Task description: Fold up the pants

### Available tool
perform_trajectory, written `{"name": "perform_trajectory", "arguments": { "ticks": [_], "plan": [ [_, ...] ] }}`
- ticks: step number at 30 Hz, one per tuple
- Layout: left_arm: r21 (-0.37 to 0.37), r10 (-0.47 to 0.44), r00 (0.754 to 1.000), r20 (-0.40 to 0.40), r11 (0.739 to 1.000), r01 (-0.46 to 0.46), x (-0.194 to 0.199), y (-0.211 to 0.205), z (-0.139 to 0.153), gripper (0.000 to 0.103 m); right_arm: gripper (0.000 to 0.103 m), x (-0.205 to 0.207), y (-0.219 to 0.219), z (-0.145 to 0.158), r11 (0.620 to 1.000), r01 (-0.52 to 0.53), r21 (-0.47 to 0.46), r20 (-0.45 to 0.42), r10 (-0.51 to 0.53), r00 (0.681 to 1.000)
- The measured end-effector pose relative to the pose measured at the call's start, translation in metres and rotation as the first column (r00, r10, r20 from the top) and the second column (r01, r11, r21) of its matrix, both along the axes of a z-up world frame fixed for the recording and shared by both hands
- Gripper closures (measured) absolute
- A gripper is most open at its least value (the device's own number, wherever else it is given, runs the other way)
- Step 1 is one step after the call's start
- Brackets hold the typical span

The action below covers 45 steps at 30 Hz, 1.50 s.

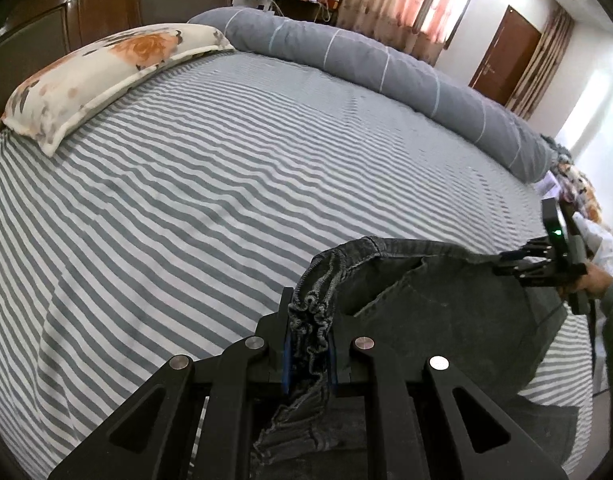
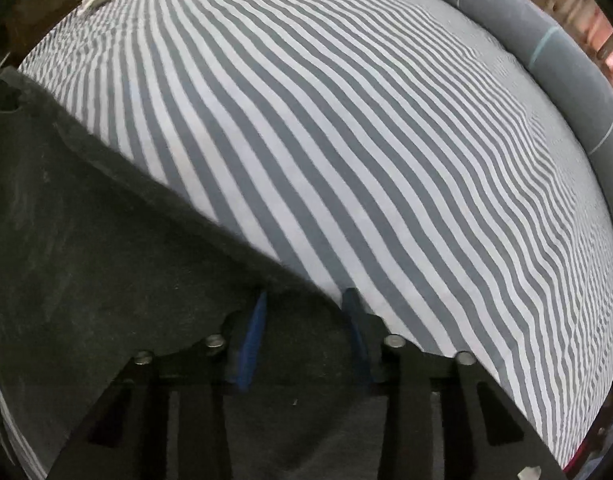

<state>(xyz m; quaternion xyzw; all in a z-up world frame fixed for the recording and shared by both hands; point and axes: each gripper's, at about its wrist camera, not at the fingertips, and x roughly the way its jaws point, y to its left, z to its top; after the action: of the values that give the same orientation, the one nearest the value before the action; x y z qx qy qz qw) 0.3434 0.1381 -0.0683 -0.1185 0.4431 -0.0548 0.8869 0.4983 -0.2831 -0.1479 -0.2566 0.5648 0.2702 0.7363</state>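
Observation:
Dark grey denim pants (image 1: 426, 312) lie at the near edge of a striped bed, and in the right wrist view the pants (image 2: 86, 240) fill the lower left. My left gripper (image 1: 310, 320) is shut on the gathered elastic waistband, which bunches up between its blue pads. My right gripper (image 1: 506, 264) sits at the far right end of the pants' upper edge, which runs taut between the two grippers. In its own view, the right gripper (image 2: 304, 300) has dark fabric filling the space between its blue pads, which are closed on it. A hand (image 1: 594, 280) holds that gripper.
The grey-and-white striped sheet (image 1: 226, 180) spreads flat beyond the pants. A floral pillow (image 1: 94, 80) lies at the headboard, far left. A rolled grey duvet (image 1: 386, 68) runs along the far side of the bed. A brown door (image 1: 506, 56) and curtains stand behind.

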Motion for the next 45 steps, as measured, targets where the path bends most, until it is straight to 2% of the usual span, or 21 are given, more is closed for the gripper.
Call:
{"name": "perform_trajectory", "arguments": {
  "ticks": [1,4,7,12,19,21,22,24,29,36,41,45],
  "plan": [
    [0.0,0.002,1.0,-0.002,1.0,-0.002,0.0,0.0,0.0,0.09,0.088,-0.003,0.004,0.0,1.0,-0.002,-0.007,0.007,0.002,1.0],
    [0.024,0.001,1.0,0.003,1.0,-0.001,-0.001,-0.003,0.0,0.09,0.095,-0.014,0.004,0.005,0.999,0.01,-0.053,0.042,-0.008,0.999],
    [0.055,-0.004,1.0,0.005,0.998,0.004,-0.002,-0.005,0.0,0.09,0.097,-0.031,0.009,0.02,0.996,0.044,-0.076,0.111,-0.035,0.993],
    [0.046,-0.045,0.999,-0.011,0.998,0.045,-0.007,-0.002,0.007,0.09,0.098,-0.069,0.016,0.048,0.991,0.092,-0.093,0.182,-0.074,0.98],
    [0.06,-0.15,0.989,0.0,0.987,0.15,-0.034,0.003,0.024,0.09,0.101,-0.168,0.004,0.087,0.976,0.204,-0.082,0.23,-0.18,0.956],
    [0.077,-0.183,0.983,0.002,0.98,0.183,-0.047,0.001,0.029,0.09,0.101,-0.197,0.001,0.095,0.969,0.236,-0.067,0.241,-0.214,0.947],
    [0.09,-0.199,0.98,0.007,0.976,0.198,-0.055,-0.001,0.032,0.09,0.101,-0.196,0.001,0.094,0.967,0.245,-0.066,0.244,-0.223,0.944],
    [0.119,-0.23,0.973,0.011,0.967,0.227,-0.073,-0.006,0.037,0.09,0.102,-0.233,-0.001,0.1,0.958,0.285,-0.045,0.241,-0.266,0.933],
    [0.106,-0.267,0.964,0.002,0.958,0.265,-0.11,-0.003,0.038,0.09,0.102,-0.296,-0.001,0.099,0.936,0.351,-0.011,0.228,-0.339,0.913],
    [0.13,-0.307,0.95,-0.046,0.942,0.311,-0.163,0.0,0.011,0.09,0.102,-0.374,0.004,0.075,0.908,0.419,0.027,0.16,-0.417,0.894],
    [0.143,-0.323,0.942,-0.091,0.932,0.333,-0.193,-0.001,-0.018,0.09,0.102,-0.407,0.003,0.05,0.887,0.46,0.033,0.118,-0.461,0.88],
    [0.138,-0.314,0.941,-0.125,0.934,0.33,-0.207,-0.002,-0.033,0.087,0.1,-0.417,0.004,0.027,0.872,0.489,0.017,0.086,-0.489,0.868]
  ]
}}
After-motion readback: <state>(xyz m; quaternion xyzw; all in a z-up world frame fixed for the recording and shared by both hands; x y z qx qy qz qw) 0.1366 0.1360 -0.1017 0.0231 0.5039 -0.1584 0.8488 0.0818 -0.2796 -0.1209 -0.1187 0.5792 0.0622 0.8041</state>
